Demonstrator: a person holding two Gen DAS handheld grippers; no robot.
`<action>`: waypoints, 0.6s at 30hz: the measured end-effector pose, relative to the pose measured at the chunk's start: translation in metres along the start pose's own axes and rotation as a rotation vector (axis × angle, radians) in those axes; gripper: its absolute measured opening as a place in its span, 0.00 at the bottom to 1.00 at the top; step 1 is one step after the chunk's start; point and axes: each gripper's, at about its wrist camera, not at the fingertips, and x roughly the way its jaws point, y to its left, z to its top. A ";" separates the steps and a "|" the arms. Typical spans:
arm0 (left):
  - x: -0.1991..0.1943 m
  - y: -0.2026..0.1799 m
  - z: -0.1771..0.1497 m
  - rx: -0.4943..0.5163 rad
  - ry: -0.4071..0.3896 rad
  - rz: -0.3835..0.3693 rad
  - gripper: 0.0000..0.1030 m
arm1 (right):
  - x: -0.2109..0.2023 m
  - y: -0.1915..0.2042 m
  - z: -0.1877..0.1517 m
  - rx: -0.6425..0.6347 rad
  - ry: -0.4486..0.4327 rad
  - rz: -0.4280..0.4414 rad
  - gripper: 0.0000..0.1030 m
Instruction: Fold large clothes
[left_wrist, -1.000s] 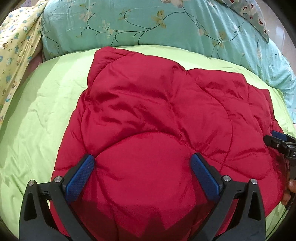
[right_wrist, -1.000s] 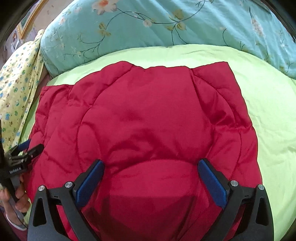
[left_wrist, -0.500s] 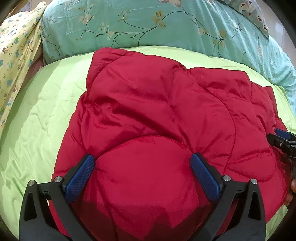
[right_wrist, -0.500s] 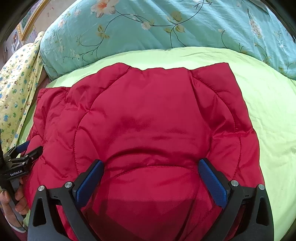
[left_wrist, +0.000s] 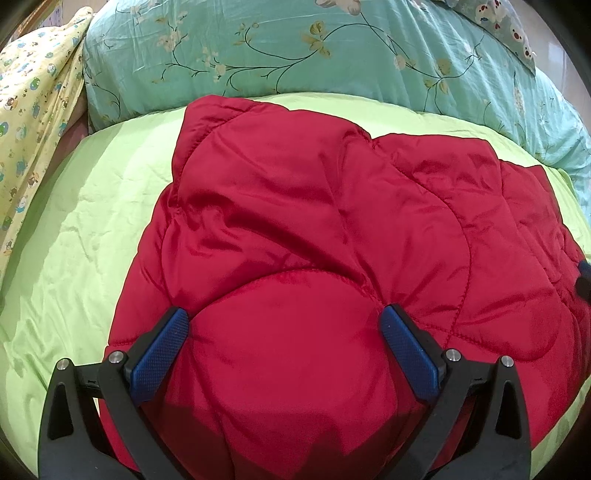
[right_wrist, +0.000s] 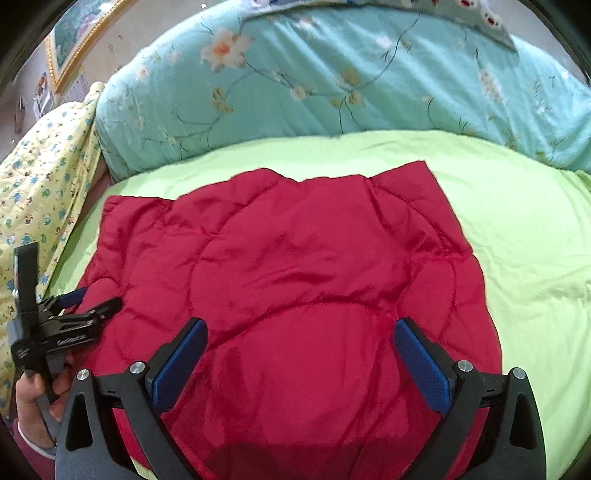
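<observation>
Red quilted jacket (left_wrist: 332, 240) lay folded into a rough square on the green bedsheet (left_wrist: 81, 236), below the teal floral duvet (left_wrist: 295, 48). Fold looked mostly done; next move probably needs a grab at the near edge to fold it in half again. Left gripper (left_wrist: 284, 343) and right gripper (right_wrist: 299, 350) both hovered over the near part, jaws wide apart, holding nothing; whether the pads touched fabric was unclear.

Each camera sat behind its own spread fingers and looked down and forward, close over the red quilted jacket (left_wrist: 332, 240) toward the floral pillow (left_wrist: 314, 55). Both views shared the jacket and green sheet (right_wrist: 517, 221); the right view also caught the left gripper (right_wrist: 92, 306) at its left edge.
</observation>
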 end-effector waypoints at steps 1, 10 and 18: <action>0.000 0.000 0.000 0.000 -0.001 0.001 1.00 | 0.006 0.002 -0.003 -0.011 0.029 -0.019 0.98; -0.037 0.001 -0.013 -0.024 -0.012 -0.045 1.00 | 0.050 0.001 -0.003 -0.063 0.103 -0.111 1.00; -0.010 -0.003 -0.021 -0.013 0.045 -0.036 1.00 | 0.050 0.001 -0.005 -0.062 0.108 -0.110 1.00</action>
